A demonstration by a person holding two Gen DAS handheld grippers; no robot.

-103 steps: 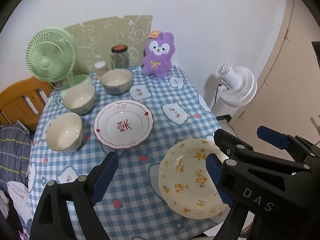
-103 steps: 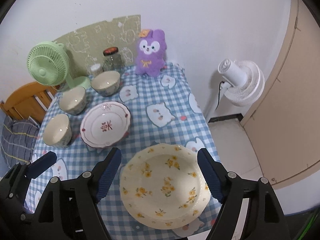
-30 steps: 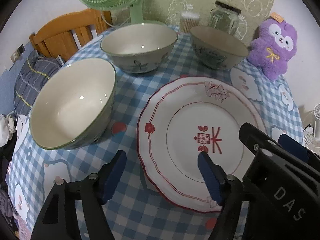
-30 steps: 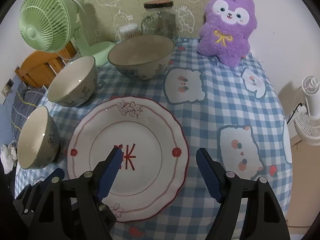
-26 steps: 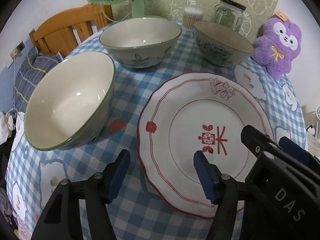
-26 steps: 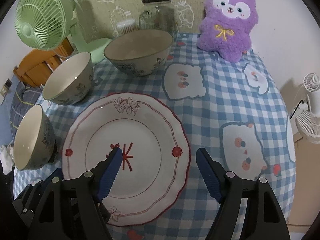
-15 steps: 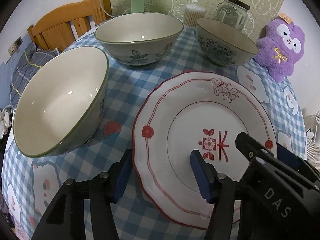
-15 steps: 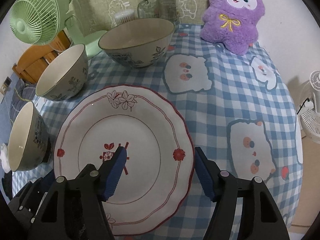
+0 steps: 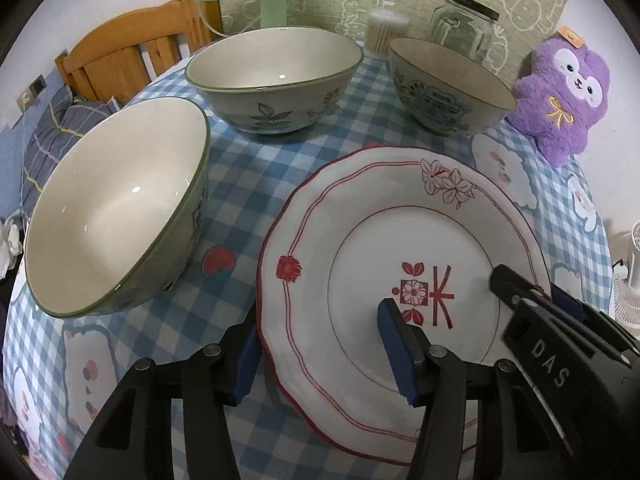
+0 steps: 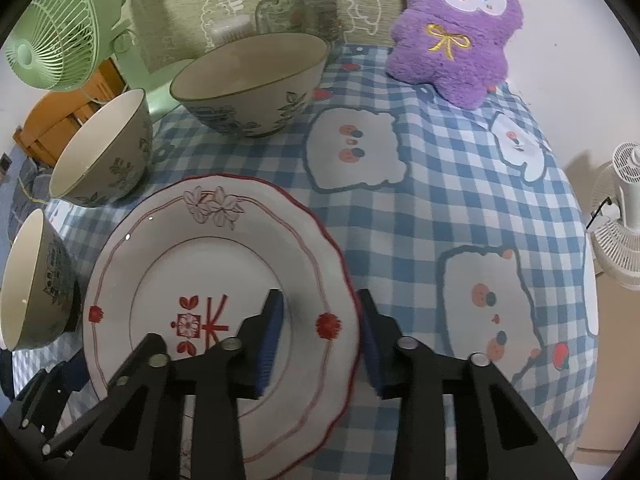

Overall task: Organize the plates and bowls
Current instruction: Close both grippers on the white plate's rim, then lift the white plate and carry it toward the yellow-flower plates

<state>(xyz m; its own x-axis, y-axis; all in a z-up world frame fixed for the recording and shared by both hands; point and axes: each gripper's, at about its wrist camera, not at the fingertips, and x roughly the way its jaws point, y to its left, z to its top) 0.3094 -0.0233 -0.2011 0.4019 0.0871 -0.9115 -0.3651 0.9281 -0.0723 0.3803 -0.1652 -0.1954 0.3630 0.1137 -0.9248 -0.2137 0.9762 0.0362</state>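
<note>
A white plate with red trim (image 9: 400, 248) lies flat near the middle of a round table covered in a blue checked tablecloth (image 10: 440, 200), and both handheld grippers are taking it by opposite rims. The left gripper (image 9: 316, 344) straddles the plate's left rim, one blue pad over the plate's well and the other outside and below the edge; its jaws are closing but not yet pressing. The right gripper (image 10: 320, 340) straddles the right rim the same way, its jaws closing fast with the rim between them and a gap visible at each pad. This looks like the grasping step; next both pads must pinch the thin rim firmly before any level lift. Three bowls sit along the table's left and far edges: a plain-rimmed near bowl (image 9: 116, 208), a leaf-patterned bowl (image 9: 276, 80) and a blue-patterned bowl (image 9: 448, 88). Only the left view shows a wooden chair back (image 9: 132, 56); only the right view shows a white floor fan (image 10: 620, 224) beyond the right edge.
</note>
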